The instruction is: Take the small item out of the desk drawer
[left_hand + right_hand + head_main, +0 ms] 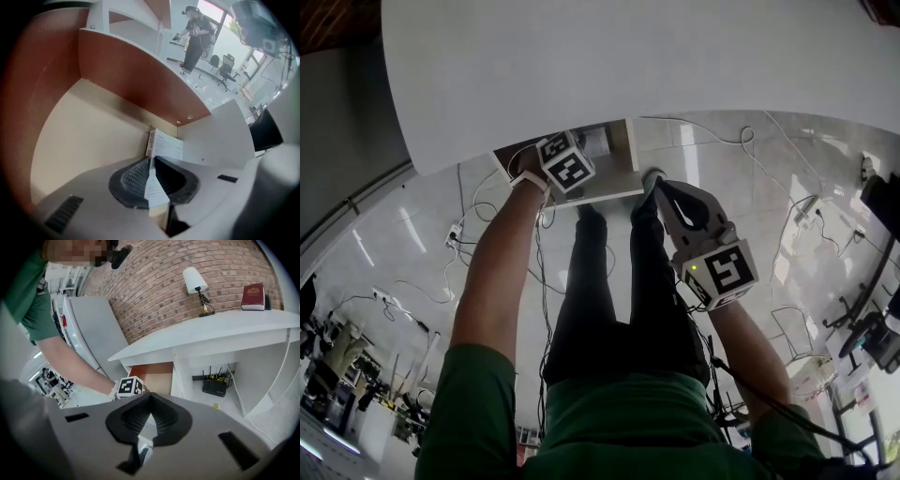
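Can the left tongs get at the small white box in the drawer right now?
Likely yes: the drawer is open and the left tongs, inside it, look closed on the small white box in its corner.

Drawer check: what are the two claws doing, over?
Left claw inside open drawer, shut on small white box. Right claw shut, empty, outside. Nothing visibly blocking.

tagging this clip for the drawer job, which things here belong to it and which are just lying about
Part of the job: small white box, open desk drawer, left gripper shut on the box.
Lying about: lamp, red book, router, floor cables; right gripper shut on nothing.
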A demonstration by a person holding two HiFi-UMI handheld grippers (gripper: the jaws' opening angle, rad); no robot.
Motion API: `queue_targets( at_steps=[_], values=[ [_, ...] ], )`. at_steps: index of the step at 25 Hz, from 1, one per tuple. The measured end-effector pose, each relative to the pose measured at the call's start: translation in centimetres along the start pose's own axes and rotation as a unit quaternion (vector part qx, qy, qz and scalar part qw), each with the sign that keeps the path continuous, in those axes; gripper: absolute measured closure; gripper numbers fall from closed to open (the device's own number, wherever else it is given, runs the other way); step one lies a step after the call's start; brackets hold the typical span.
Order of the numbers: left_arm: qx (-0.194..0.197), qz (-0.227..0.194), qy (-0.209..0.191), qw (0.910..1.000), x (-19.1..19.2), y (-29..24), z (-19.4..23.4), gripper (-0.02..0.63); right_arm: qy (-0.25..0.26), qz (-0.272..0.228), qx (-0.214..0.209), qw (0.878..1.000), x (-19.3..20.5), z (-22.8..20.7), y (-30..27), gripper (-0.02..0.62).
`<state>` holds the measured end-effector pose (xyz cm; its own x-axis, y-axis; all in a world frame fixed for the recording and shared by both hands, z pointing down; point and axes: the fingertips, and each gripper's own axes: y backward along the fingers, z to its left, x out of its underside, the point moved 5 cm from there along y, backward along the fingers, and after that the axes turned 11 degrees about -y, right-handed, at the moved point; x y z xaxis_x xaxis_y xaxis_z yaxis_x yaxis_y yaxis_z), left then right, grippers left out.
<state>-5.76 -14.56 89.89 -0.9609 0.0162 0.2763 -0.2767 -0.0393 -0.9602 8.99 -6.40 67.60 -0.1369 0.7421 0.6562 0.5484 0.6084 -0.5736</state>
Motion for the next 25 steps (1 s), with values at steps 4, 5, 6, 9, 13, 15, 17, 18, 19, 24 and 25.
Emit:
queue_targets(
  at_steps=[4,5,6,9,13,15,17,18,19,24,25],
  values=[
    [-0.022,-0.003,-0.016,0.9996,-0.1,0.7,-0.6,0.574,0.003,0.004,-0.004,1.0,-0.1,0.4,-0.1,0.592],
    [-0.031,-0.004,-0.016,0.9994,0.0,0.9,-0.7,0.575,0.003,0.005,-0.006,1.0,-0.2,0.6,-0.2,0.592],
    [-0.038,-0.007,-0.015,0.9991,0.0,1.1,-0.8,0.577,0.003,0.006,-0.007,1.0,-0.2,0.7,-0.2,0.592],
    [-0.056,-0.017,-0.001,0.9983,0.1,1.8,-1.2,0.58,0.011,0.01,-0.011,1.0,-0.3,1.2,0.0,0.592],
    [-0.072,-0.035,0.04,0.996,0.2,3.3,-1.2,0.581,0.018,0.01,-0.014,1.0,-0.5,1.7,0.3,0.592],
    [-0.079,-0.045,0.056,0.9943,0.1,4.1,-1.3,0.581,0.019,0.007,-0.015,1.0,-0.6,2.0,0.6,0.592],
    [-0.088,-0.052,0.061,0.9928,0.0,4.9,-1.5,0.583,0.018,0.007,-0.013,1.0,-0.8,2.2,0.9,0.592],
    [-0.093,-0.055,0.061,0.9922,-0.2,5.4,-1.5,0.583,0.016,0.005,-0.011,1.0,-1.0,2.2,1.0,0.592],
    [-0.097,-0.059,0.06,0.9917,-0.3,5.9,-1.5,0.583,0.016,0.003,-0.01,1.0,-1.3,2.4,1.2,0.592],
    [-0.114,-0.079,0.065,0.9882,-1.3,8.6,-1.8,0.583,0.019,-0.011,-0.011,1.0,-2.5,3.2,2.1,0.592],
    [-0.117,-0.083,0.069,0.9872,-1.6,9.2,-1.9,0.584,0.02,-0.013,-0.012,1.0,-2.8,3.5,2.5,0.592]
  ],
)
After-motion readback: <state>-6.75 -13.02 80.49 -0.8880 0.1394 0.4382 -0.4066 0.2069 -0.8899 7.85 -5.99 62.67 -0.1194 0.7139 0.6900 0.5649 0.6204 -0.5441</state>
